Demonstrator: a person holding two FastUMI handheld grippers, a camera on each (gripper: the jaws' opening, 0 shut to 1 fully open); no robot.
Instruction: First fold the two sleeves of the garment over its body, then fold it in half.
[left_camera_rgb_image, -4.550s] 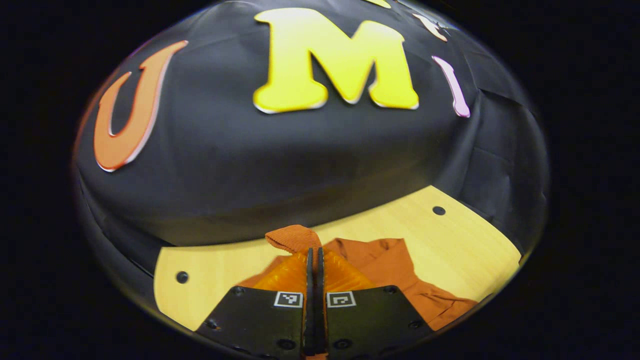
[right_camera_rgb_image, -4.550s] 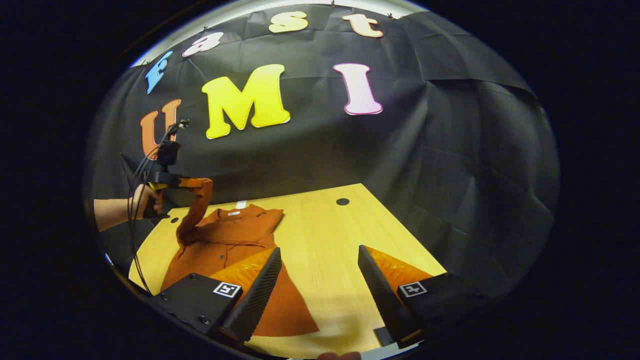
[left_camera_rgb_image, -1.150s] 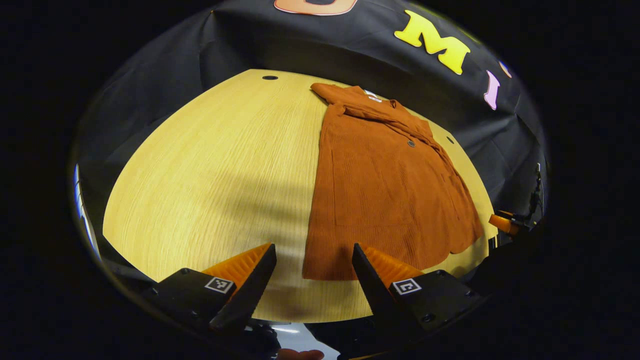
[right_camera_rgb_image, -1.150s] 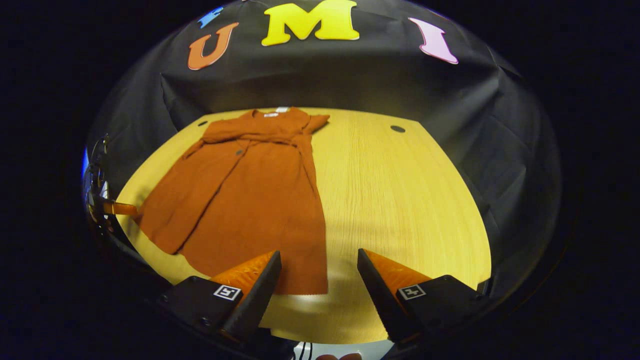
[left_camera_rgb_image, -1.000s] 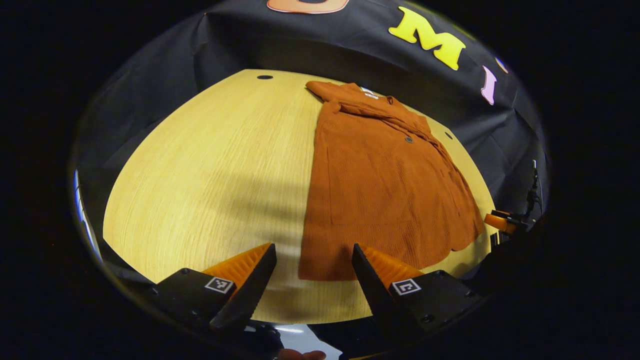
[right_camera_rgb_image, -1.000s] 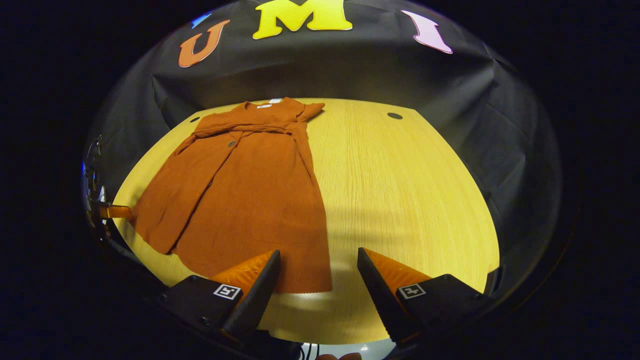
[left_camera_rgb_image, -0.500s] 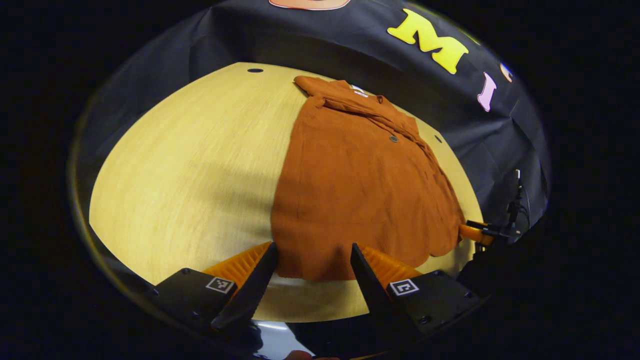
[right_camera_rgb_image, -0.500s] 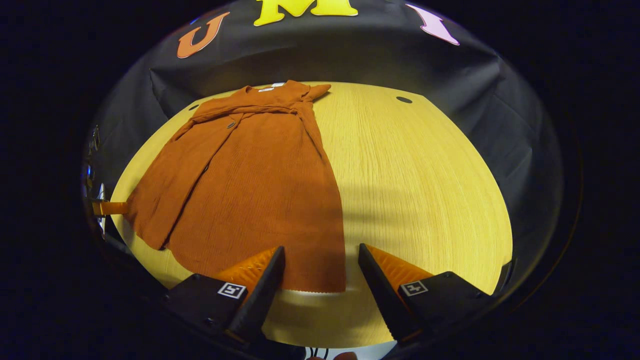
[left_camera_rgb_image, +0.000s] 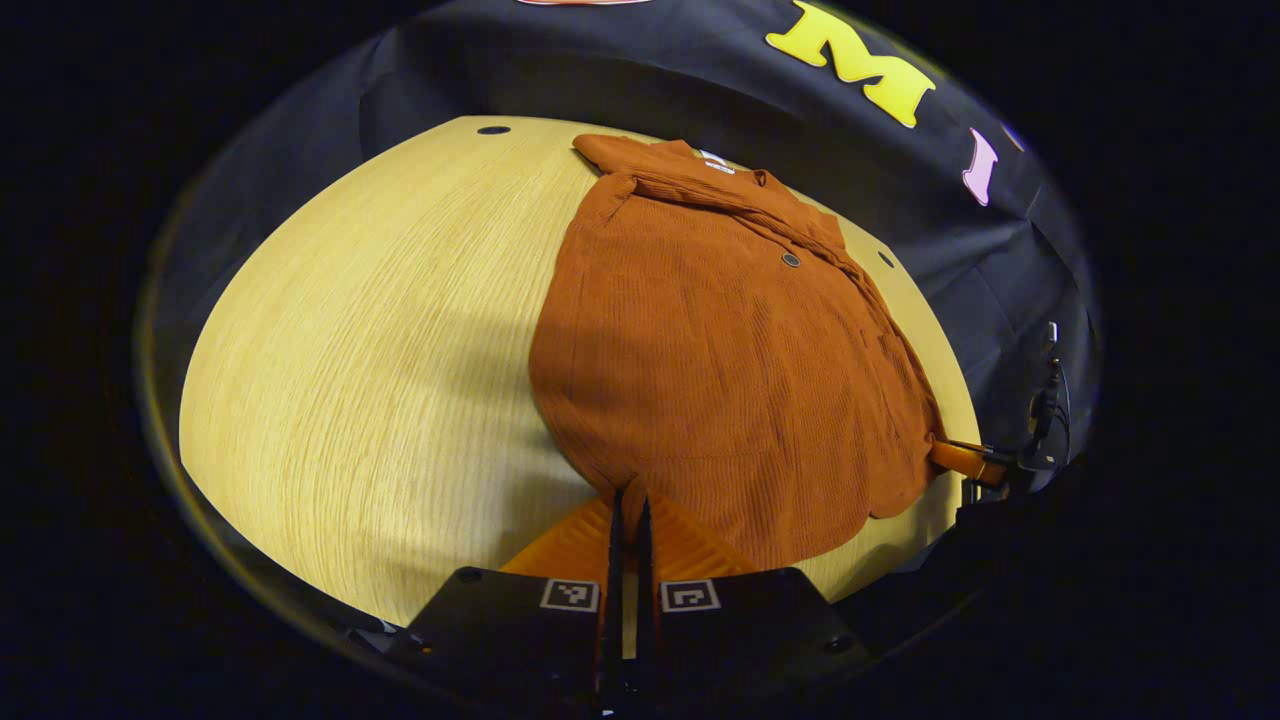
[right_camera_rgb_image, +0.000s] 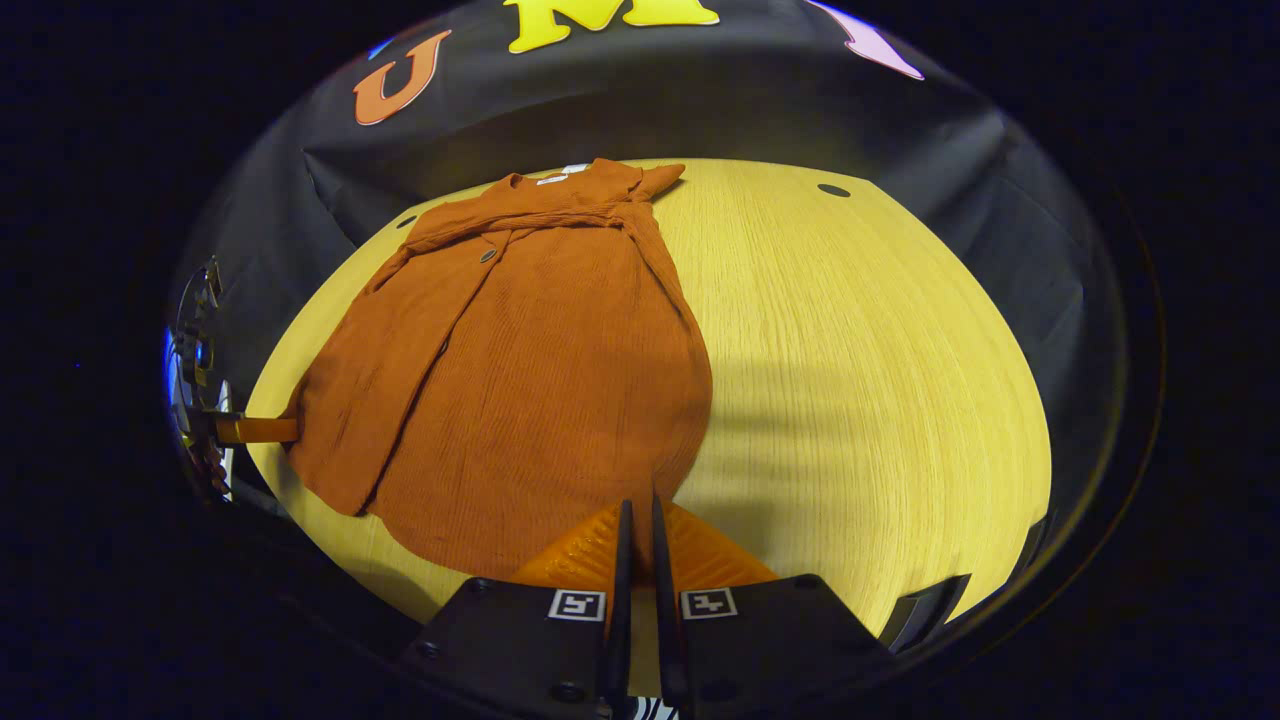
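Now two hand-held grippers, left (left_camera_rgb_image: 627, 497) and right (right_camera_rgb_image: 638, 507), each pinch one garment's (left_camera_rgb_image: 720, 350) hem.

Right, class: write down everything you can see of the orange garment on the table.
The garment is a rust-orange, ribbed-looking fabric piece lying flat on the wooden table, collar at the far end, hem toward the cameras. Both sleeves lie folded across its upper body, and one dark button shows below them. A front panel overlaps along one side. Each gripper has its jaws closed at a hem corner: the left gripper and the right gripper, with the cloth bunching slightly toward each.
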